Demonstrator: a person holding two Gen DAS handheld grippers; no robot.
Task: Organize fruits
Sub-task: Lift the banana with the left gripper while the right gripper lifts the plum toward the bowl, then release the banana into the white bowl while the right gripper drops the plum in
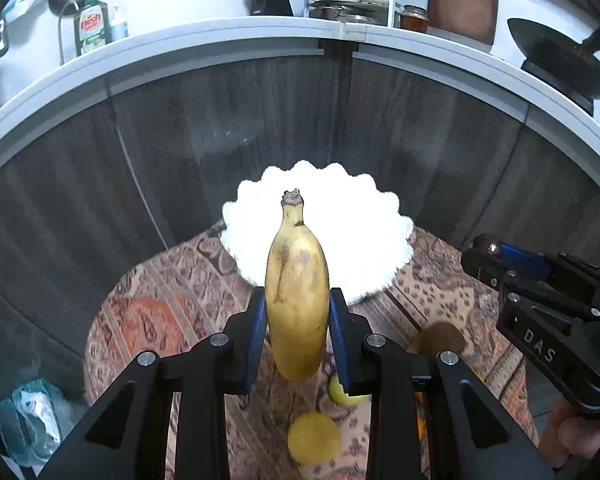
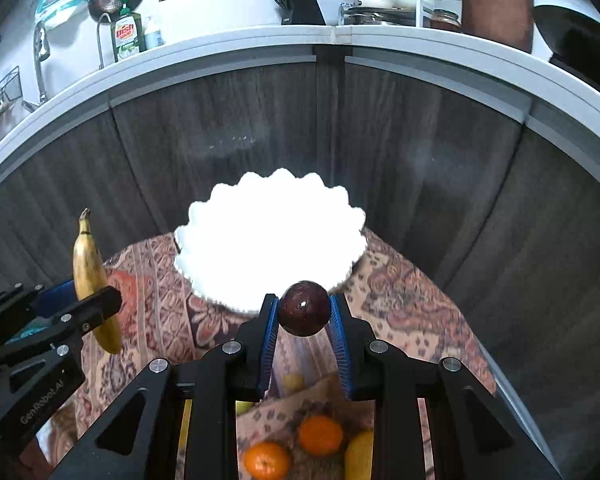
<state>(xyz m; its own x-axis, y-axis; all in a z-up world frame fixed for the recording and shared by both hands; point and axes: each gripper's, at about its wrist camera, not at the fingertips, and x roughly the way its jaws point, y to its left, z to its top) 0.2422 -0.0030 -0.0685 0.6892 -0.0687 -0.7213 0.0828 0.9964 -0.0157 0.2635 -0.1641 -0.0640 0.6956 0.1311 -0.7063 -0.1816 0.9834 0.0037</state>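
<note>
In the left wrist view we see the banana standing along the left claw, its long axis running away from the camera, stem end toward the white scalloped bowl. The claw is nearly closed, its blue pads pinching the banana's lower half above the patterned cloth. The right claw hangs at the right edge.

In the right wrist view we see the right claw pressed onto a dark round fruit, held just before the bowl. 2 oranges lie on the cloth below. At left, the banana stands stem up.
</note>
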